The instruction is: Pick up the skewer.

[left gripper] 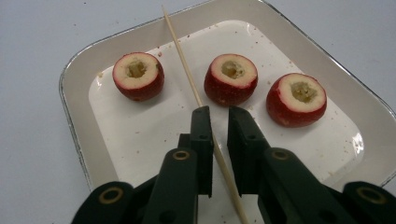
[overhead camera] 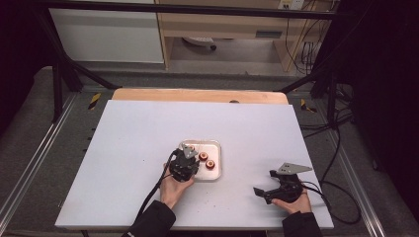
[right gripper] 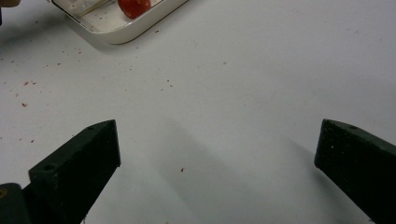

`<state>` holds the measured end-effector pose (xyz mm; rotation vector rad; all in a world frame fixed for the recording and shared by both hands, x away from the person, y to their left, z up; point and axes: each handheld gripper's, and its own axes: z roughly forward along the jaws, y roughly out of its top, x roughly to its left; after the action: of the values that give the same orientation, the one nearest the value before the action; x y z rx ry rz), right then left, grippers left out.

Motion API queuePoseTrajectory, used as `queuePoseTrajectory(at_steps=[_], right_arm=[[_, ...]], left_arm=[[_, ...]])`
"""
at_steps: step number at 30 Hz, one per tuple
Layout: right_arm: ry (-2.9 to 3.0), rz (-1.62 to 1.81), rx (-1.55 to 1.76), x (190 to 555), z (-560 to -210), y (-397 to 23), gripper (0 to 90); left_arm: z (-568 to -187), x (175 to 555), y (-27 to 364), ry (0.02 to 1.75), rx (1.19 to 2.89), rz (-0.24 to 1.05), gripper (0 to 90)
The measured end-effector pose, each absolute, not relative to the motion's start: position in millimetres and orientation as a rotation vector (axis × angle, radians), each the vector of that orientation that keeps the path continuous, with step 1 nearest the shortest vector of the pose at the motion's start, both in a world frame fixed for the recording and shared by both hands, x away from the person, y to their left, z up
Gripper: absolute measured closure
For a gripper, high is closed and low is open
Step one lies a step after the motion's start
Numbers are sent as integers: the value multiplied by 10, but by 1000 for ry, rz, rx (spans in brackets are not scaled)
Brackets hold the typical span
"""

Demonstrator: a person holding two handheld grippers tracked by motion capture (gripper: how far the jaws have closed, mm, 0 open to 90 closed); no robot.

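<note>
Three red cored fruit halves (left gripper: 138,75) (left gripper: 231,78) (left gripper: 297,98) sit cut side up in a shallow white tray (left gripper: 74,93). A thin wooden skewer (left gripper: 187,74) lies across the tray and runs back between the jaws of my left gripper (left gripper: 218,112). The jaws stand a narrow gap apart; the skewer rests against the left one and the right one is clear of it. In the high view, the left gripper (overhead camera: 187,160) hovers over the tray's (overhead camera: 217,144) near left part. My right gripper (overhead camera: 266,181) rests wide open on the table, to the right, holding nothing.
The tray's corner (right gripper: 126,32) and one fruit (right gripper: 134,7) lie far ahead of the right gripper (right gripper: 217,140). Red crumbs dot the white tabletop (overhead camera: 148,128) near the tray. Cables trail from both grippers toward the table's near edge.
</note>
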<state>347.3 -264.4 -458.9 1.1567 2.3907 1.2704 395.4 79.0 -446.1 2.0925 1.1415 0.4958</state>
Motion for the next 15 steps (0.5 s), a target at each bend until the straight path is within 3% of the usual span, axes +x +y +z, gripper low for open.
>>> queuePoseTrajectory(at_steps=[15], right_arm=[[2394,1270,1155,3474,-4595,-2639,8]], left_arm=[[-4497,3941,797,1212,2027,518,881]])
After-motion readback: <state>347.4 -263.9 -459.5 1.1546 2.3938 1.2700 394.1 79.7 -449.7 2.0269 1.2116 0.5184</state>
